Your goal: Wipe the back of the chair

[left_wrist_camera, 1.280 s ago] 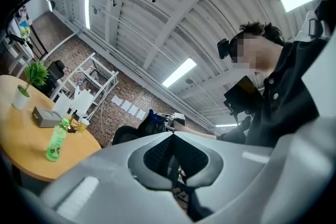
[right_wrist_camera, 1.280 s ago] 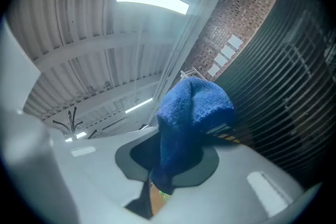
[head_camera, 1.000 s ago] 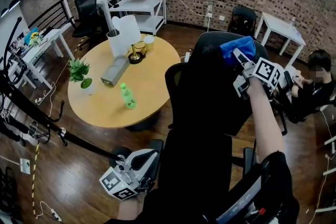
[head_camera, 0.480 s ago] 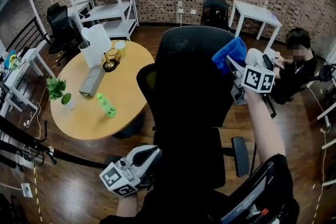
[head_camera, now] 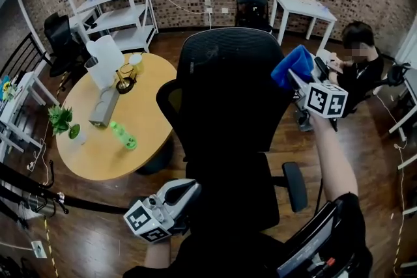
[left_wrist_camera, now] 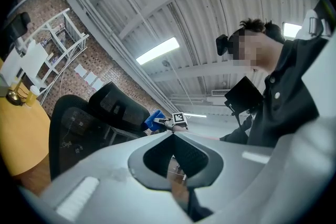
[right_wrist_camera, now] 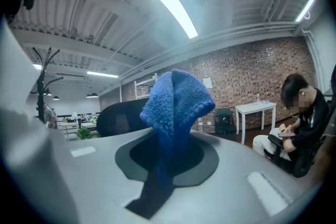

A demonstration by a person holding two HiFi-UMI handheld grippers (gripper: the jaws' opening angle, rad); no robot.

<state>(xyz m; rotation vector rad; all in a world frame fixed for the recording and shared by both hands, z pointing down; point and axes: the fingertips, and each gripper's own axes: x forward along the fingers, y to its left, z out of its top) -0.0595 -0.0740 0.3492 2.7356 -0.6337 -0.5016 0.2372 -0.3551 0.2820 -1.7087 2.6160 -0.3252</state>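
Pinching a blue cloth [right_wrist_camera: 176, 105] tight in my right claw [right_wrist_camera: 167, 157], I hold it just beside the upper right edge of the black chair back [head_camera: 228, 88], while my left claw [left_wrist_camera: 172, 135], jaws pressed together on nothing, hangs low behind the seat [head_camera: 241, 195].

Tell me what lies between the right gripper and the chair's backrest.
Only the blue cloth, clamped in the right gripper and reaching the near edge of the backrest. The head view shows this; actual contact cannot be judged.
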